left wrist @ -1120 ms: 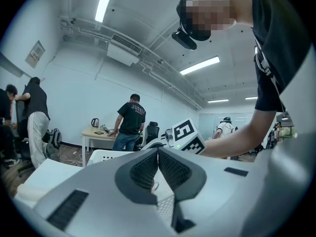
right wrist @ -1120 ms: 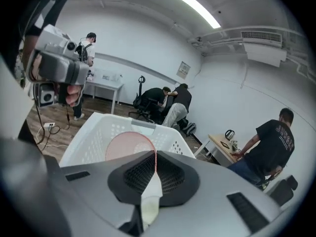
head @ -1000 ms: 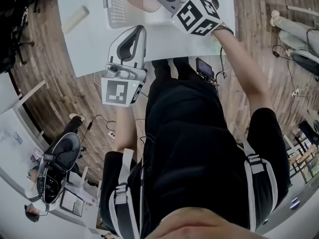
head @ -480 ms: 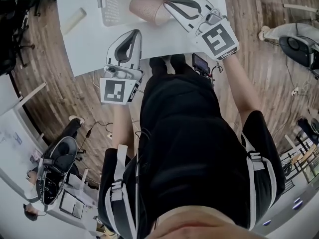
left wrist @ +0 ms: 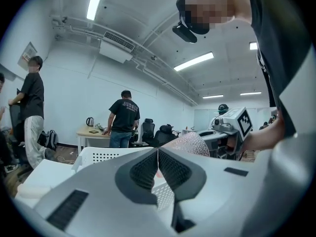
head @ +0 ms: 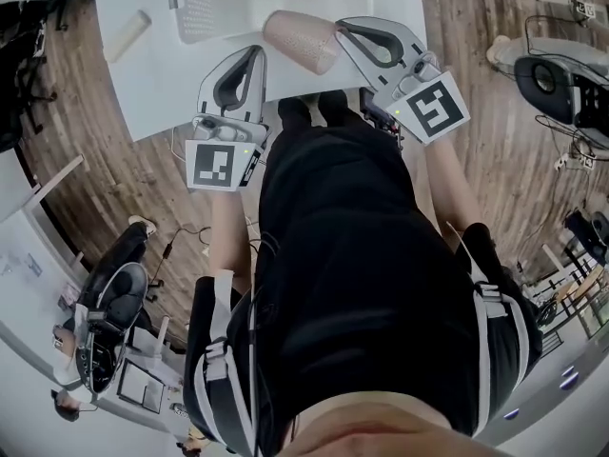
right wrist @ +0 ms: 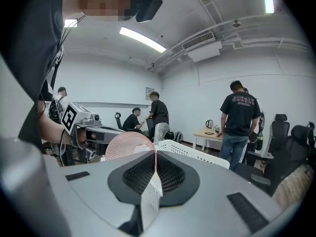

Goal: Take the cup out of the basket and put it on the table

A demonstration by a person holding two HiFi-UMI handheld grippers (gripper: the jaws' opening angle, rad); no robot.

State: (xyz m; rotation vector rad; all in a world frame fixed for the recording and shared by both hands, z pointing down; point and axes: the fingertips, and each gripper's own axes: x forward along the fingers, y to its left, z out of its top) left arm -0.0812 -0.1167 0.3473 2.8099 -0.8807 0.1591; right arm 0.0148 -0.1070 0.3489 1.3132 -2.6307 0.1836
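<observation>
- pink cup has come clear of the basket in the last second; it hangs on its side over the near edge of the table.
- who holds it?
- right gripper, pinched nearly closed on its rim. left gripper is closed, empty. speckled, thin-walled cup; only setting down remains.

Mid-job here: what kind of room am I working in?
Probably a shared office or lab workroom: swivel office chairs, a side desk with a kettle, and strip lights with an air-conditioning unit on the ceiling.
</observation>
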